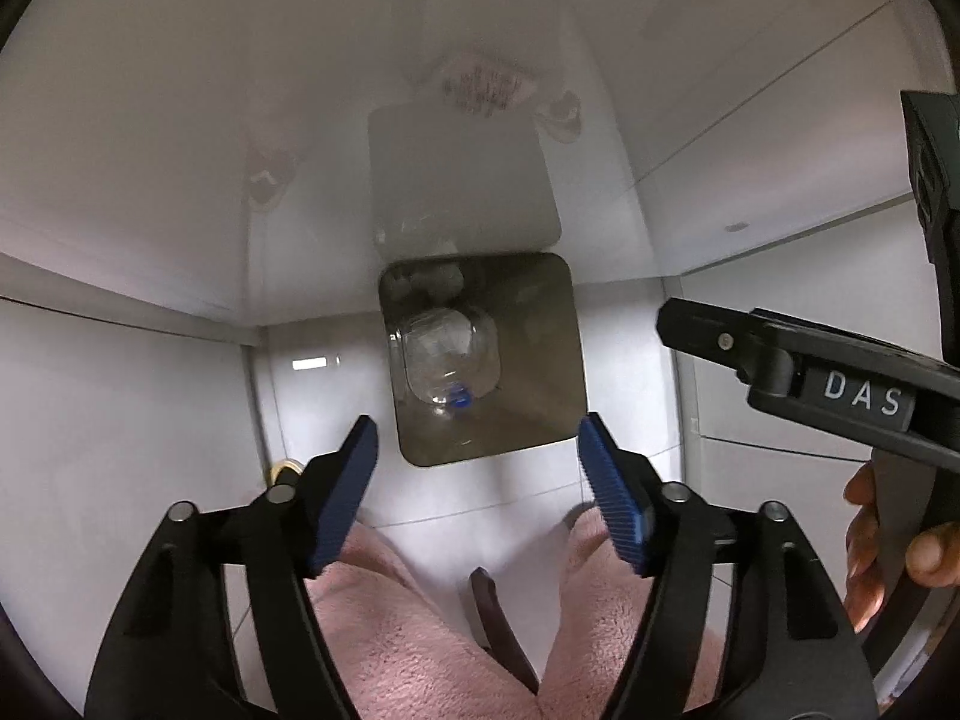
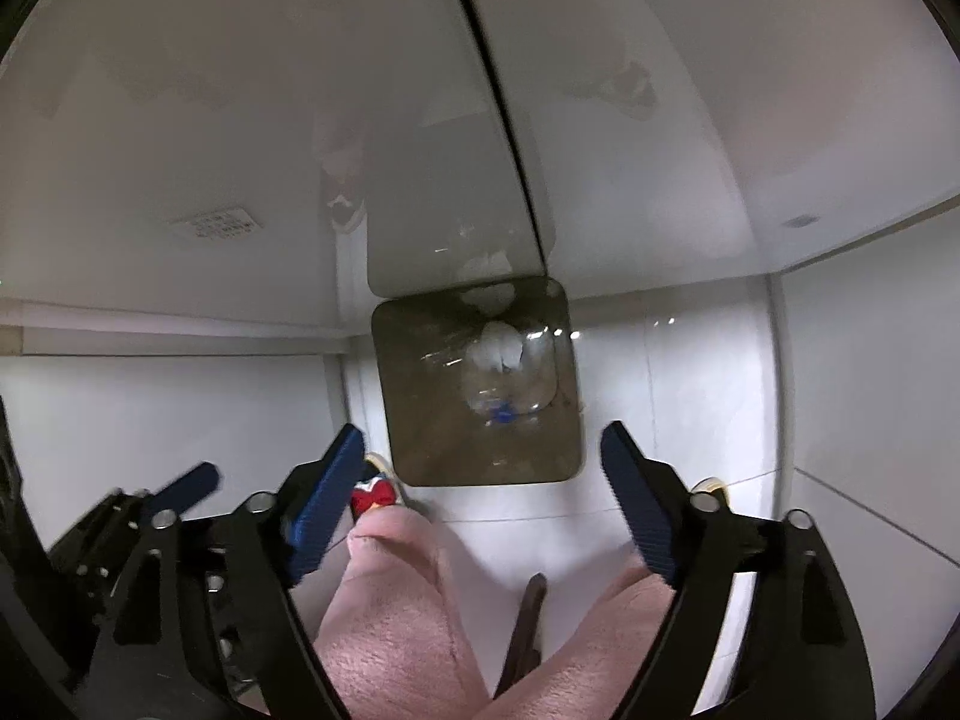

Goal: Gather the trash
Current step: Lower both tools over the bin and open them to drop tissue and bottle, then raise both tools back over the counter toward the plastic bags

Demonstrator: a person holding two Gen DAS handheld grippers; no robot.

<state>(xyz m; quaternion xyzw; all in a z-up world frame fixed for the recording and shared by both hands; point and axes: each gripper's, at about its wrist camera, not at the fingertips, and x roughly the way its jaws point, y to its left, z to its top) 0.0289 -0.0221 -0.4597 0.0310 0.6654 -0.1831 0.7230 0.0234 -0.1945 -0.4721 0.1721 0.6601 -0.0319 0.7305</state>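
We look straight down into a square, smoky translucent plastic trash bin standing on the white floor against the glossy white cabinet front. Inside it lies a clear crushed plastic bottle with a blue cap, on the bin's bottom toward its left wall, with pale crumpled scraps near the far wall. Our left gripper hangs over the bin's near edge, its blue-padded jaws spread wide with nothing between them. Our right gripper hangs likewise, jaws wide and empty. Pink fleece-clad legs show below both grippers.
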